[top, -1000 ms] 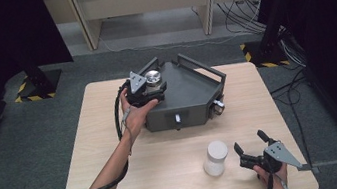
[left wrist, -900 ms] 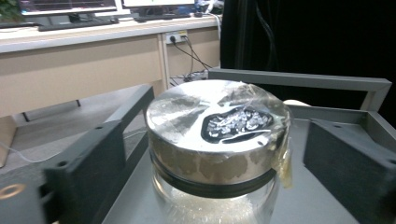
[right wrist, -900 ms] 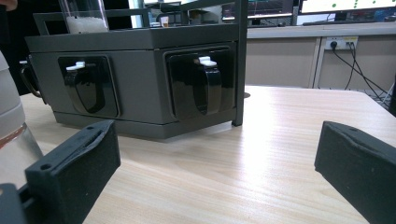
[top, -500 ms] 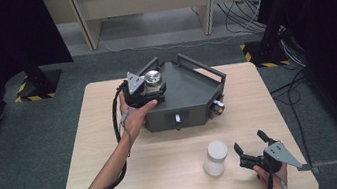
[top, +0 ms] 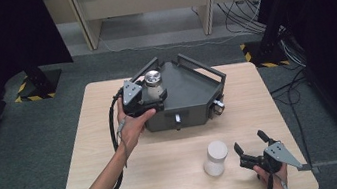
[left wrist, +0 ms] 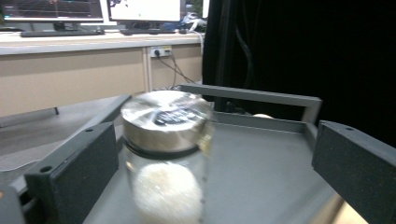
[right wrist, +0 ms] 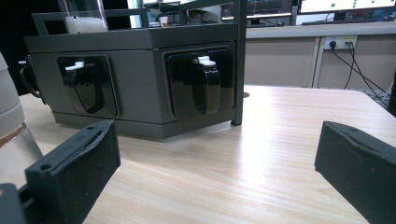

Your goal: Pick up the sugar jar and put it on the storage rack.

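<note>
Left gripper (top: 149, 97) sits at the near-left corner of the dark grey tray unit (top: 191, 93), jaws spread wide — the clear jar (top: 154, 84) with the silver lid stands between them in the left gripper view, nearer the left jaw; contact cannot be told. The jar holds something white. Right gripper (top: 253, 150) rests low at the counter's (top: 168, 175) near-right edge, jaws wide and empty. A white capped container (top: 215, 158) stands just beside it, to its left — apart from the tray unit.

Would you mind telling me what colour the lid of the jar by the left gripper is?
Silver, shiny metal lid; left gripper view shows it best.
</note>
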The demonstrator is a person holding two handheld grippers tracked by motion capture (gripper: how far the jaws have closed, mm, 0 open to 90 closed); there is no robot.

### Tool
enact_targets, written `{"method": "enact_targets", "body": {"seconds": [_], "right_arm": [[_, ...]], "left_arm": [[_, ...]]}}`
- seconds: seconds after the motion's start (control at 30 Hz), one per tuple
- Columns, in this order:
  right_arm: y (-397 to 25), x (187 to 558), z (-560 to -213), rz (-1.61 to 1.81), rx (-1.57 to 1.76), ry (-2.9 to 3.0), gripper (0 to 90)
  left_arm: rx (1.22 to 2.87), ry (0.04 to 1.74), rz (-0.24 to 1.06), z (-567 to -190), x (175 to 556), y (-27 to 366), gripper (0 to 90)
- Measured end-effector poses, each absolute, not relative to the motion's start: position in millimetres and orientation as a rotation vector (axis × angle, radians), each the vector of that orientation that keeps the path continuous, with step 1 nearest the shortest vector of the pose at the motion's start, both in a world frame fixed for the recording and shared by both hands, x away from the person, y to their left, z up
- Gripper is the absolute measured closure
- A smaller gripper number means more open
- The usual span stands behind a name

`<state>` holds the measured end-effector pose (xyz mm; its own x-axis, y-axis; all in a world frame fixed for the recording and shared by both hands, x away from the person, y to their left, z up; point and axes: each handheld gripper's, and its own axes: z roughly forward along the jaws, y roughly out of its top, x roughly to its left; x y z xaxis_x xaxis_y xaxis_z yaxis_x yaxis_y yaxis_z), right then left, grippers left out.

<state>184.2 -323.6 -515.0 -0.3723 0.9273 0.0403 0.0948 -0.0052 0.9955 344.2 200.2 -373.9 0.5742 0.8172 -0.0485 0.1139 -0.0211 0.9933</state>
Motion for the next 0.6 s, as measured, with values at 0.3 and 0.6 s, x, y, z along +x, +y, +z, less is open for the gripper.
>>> {"method": "enact_targets", "body": {"seconds": [0.3, 0.6], "right_arm": [[-323.6, 183.9, -515.1, 1.46, 1.088, 1.549, 0.3], [-323.8, 183.5, -514.9, 1.46, 1.091, 1.547, 0.3]], "left_arm": [[1.524, 0.76, 0.662, -390.1, 318.3, 204.1, 1.0], [1.521, 0.7, 0.669, -410.8, 295.6, 206.3, 1.7]]}}
